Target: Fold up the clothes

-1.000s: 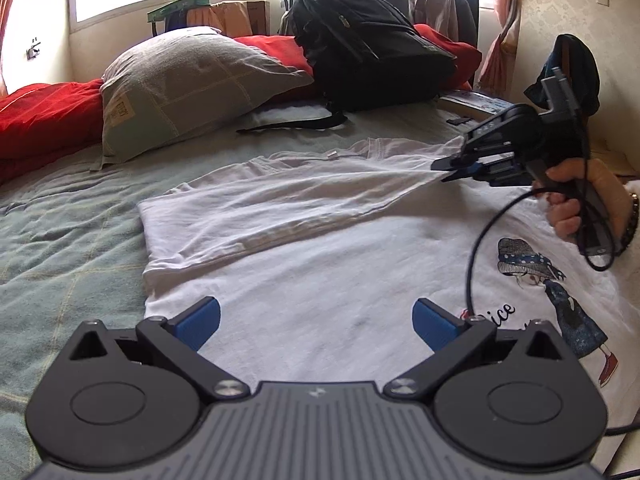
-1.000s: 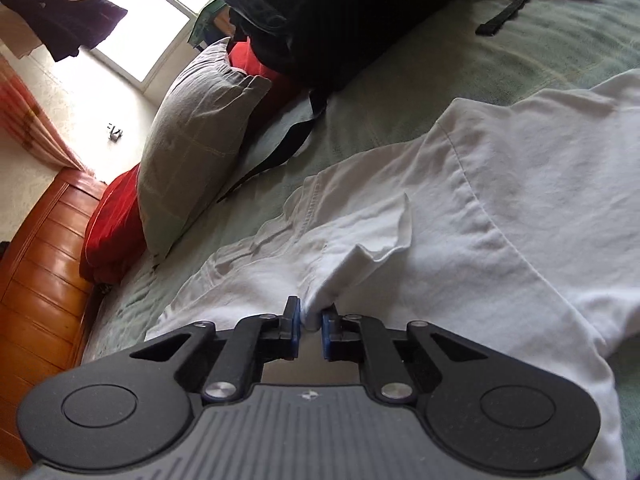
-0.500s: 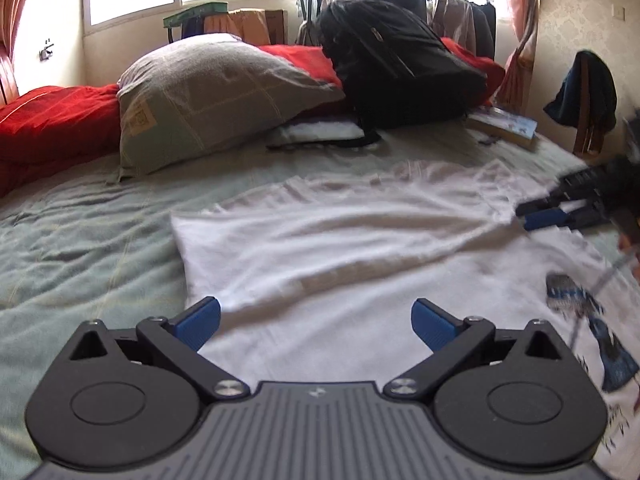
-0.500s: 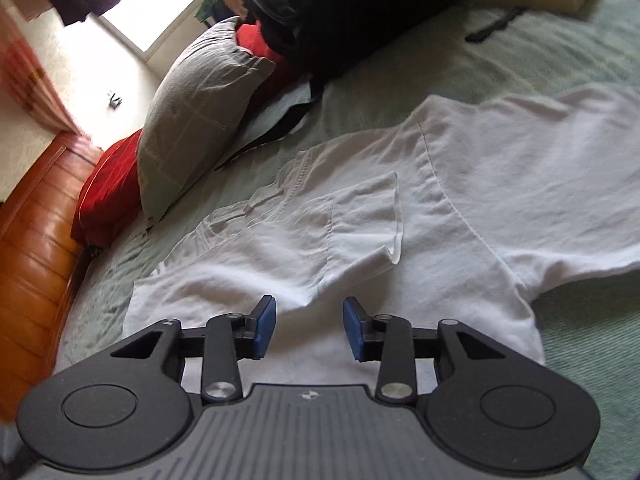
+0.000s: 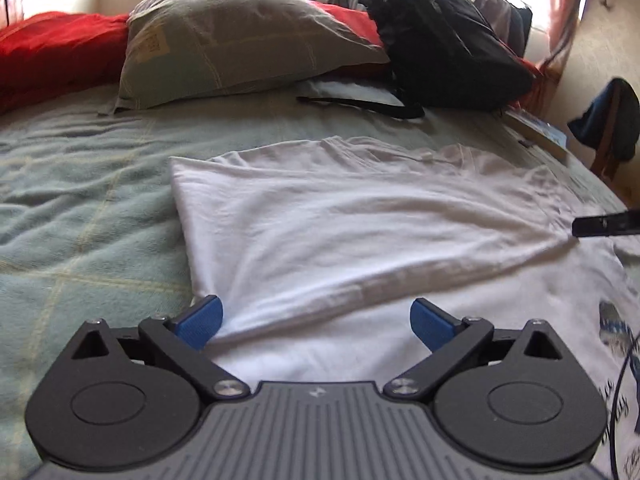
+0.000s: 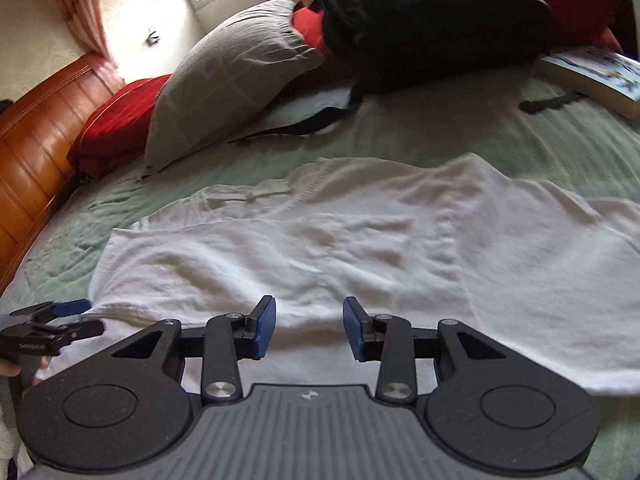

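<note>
Green bedspread (image 5: 80, 208), white T-shirt (image 5: 360, 240) under open left claw (image 5: 316, 322)

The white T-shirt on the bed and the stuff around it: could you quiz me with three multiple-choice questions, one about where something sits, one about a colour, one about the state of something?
1. Where does the black backpack sit relative to the grey pillow in the left wrist view?
A. To its right
B. To its left
C. Under it

2. What colour are the pads on the gripper fingers?
A. Red
B. Blue
C. Green

3. What is the state of the right gripper?
A. Clamped on the white T-shirt
B. Clamped on a book
C. Open, nothing between the pads

Answers:
1. A: the backpack stands right of the pillow, at the head of the bed.
2. B: both pads show bright blue.
3. C: a clear gap separates the pads, and the white T-shirt lies flat beyond them, partly folded.
</note>
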`<state>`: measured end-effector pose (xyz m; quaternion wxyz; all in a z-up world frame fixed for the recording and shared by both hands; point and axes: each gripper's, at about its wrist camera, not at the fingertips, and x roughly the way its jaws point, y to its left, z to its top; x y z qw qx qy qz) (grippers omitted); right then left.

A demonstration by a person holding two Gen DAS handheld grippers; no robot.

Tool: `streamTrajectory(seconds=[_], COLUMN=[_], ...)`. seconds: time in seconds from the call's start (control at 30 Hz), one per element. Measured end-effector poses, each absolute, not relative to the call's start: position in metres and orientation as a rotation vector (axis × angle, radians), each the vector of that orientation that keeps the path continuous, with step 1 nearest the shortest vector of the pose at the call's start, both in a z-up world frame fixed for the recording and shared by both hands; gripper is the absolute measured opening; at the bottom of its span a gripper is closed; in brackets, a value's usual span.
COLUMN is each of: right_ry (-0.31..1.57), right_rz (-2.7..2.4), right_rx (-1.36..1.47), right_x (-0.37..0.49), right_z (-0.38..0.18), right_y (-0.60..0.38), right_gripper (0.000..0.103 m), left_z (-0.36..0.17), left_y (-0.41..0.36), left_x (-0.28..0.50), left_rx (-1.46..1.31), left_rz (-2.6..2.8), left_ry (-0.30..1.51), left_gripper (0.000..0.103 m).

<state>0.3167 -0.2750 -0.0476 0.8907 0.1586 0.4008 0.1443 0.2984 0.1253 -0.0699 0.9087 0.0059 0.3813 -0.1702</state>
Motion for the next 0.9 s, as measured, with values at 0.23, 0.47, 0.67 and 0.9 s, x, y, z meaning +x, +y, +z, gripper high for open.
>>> streamTrajectory(seconds=[0.23,0.47,0.67,0.9], right_ry=[0.898,0.879,0.837,0.818], right_rz=[0.325,0.23,0.246,0.293], right_rx=[0.675,0.658,0.481,0.441], right_x=[0.316,0.329,0.307,0.303], right_z=[-0.069,-0.068,-0.052,-0.039], right_y=[-0.316,-0.301,-0.296,-0.287], right_gripper=[0.046,0.046,0.053,0.054], left_z=[-0.045,-0.055,-0.058,-0.083], left_y=[0.103,0.081,0.072,0.046], left_x=[0.287,0.3,0.266,0.254], left_rx=[0.055,0.095,0.541,1.122], left_rz=[-0.466,-0.494,-0.409,-0.287], left_ry=[0.7,0.698,0.603,0.468], left_gripper=[0.1,0.097,0.095,0.092])
